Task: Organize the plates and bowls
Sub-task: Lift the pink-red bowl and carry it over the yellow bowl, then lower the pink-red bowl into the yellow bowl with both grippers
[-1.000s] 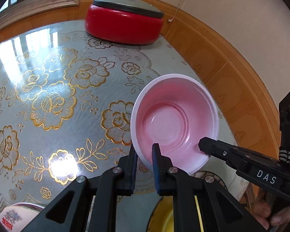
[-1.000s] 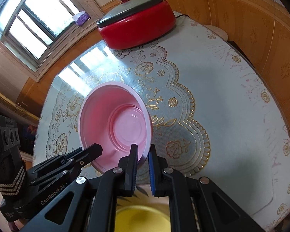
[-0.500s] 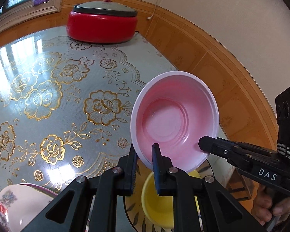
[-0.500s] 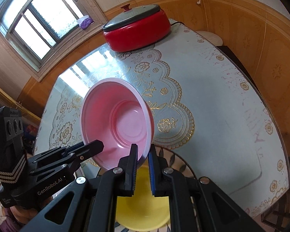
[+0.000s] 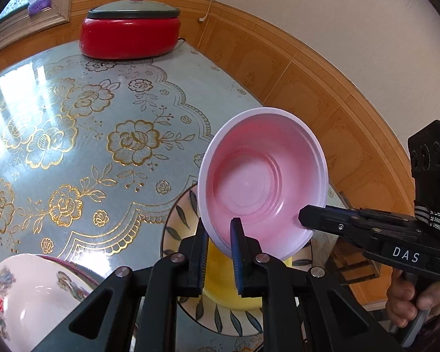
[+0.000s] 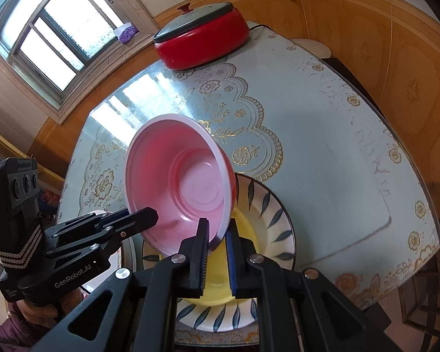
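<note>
**Pink bowl gripped at two rim points, above the leaf plate**

My left jaws (image 5: 218, 245) are clenched on the near rim of the pink bowl (image 5: 264, 176), one finger inside the wall and one outside. My right jaws (image 6: 217, 236) are clenched on the same bowl (image 6: 179, 182) at another point of its rim; in the left wrist view they (image 5: 303, 223) enter from 3 o'clock and meet the rim at about 5 o'clock.

The bowl is tilted, its opening turned toward me, and clear of the surface (image 5: 102, 117). Directly beneath it lies the leaf-patterned plate (image 6: 275, 214) with a yellow bowl (image 6: 220, 287) resting in it.

In the left wrist view, a white decorated bowl (image 5: 29, 293) stands at 8 o'clock. A red lidded cooker (image 5: 129, 36) stands at 11 o'clock, at the far edge of the surface.
</note>
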A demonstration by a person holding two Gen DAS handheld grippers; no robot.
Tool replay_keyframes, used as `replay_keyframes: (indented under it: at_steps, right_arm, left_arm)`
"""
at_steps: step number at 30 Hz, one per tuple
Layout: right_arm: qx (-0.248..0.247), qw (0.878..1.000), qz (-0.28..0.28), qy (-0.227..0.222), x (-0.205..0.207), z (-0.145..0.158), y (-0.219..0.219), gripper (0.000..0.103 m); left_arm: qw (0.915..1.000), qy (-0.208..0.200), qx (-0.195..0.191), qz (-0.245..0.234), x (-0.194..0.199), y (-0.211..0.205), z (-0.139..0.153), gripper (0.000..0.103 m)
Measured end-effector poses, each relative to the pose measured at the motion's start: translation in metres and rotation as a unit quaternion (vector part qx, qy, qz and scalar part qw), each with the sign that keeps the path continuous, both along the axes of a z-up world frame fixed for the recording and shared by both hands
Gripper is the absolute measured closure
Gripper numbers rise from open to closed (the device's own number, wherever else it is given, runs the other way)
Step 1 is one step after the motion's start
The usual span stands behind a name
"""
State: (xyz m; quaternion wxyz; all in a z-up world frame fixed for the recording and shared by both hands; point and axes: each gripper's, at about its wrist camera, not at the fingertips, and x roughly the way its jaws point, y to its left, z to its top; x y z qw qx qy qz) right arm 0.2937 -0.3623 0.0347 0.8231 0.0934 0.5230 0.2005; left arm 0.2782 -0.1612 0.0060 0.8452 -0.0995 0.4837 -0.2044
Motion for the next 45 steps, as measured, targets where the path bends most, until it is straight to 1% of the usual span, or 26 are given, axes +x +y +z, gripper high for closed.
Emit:
replay_keyframes:
  at_steps: [11,16,26,32,33,35,36,37,39,41,45]
  right_arm:
    - [0.012,0.999,0.005,0.034,-0.018,-0.012,-0.007,0.091]
    - [0.015,0.999,0.011,0.048,-0.024,-0.017,-0.007,0.090]
    - [0.009,0.998,0.015,0.067,-0.031,-0.024,-0.005,0.089]
    - [0.015,0.996,0.013,0.084,-0.030,-0.032,-0.006,0.087]
    - [0.015,0.996,0.016,0.084,-0.031,-0.032,-0.005,0.084]
    - [0.010,0.996,0.018,0.082,-0.031,-0.033,-0.005,0.084]
    - [0.005,0.997,0.020,0.081,-0.031,-0.034,-0.004,0.079]
    - [0.000,0.997,0.019,0.078,-0.032,-0.034,-0.003,0.079]
    - [-0.005,0.997,0.018,0.077,-0.032,-0.036,-0.004,0.078]
    - [0.003,0.997,0.016,0.079,-0.031,-0.037,-0.007,0.077]
    - [0.003,0.998,0.006,0.070,-0.028,-0.038,-0.012,0.077]
  left_arm:
    - [0.9998,0.008,0.004,-0.019,-0.015,-0.004,-0.004,0.088]
    - [0.9996,0.007,0.013,-0.024,-0.020,-0.005,-0.008,0.088]
    - [0.9991,0.026,0.014,-0.031,-0.026,-0.006,-0.017,0.088]
    - [0.9989,0.035,0.012,-0.031,-0.026,-0.006,-0.019,0.088]
    - [0.9988,0.036,0.011,-0.031,-0.026,-0.006,-0.019,0.088]
    - [0.9987,0.040,0.011,-0.031,-0.026,-0.006,-0.020,0.088]
    - [0.9987,0.042,0.011,-0.029,-0.025,-0.006,-0.021,0.088]
    - [0.9986,0.043,0.010,-0.028,-0.025,-0.006,-0.021,0.088]
    - [0.9987,0.043,0.010,-0.026,-0.024,-0.005,-0.023,0.088]
    - [0.9987,0.042,0.010,-0.025,-0.023,-0.004,-0.023,0.088]
    - [0.9989,0.041,0.010,-0.018,-0.022,-0.001,-0.024,0.087]
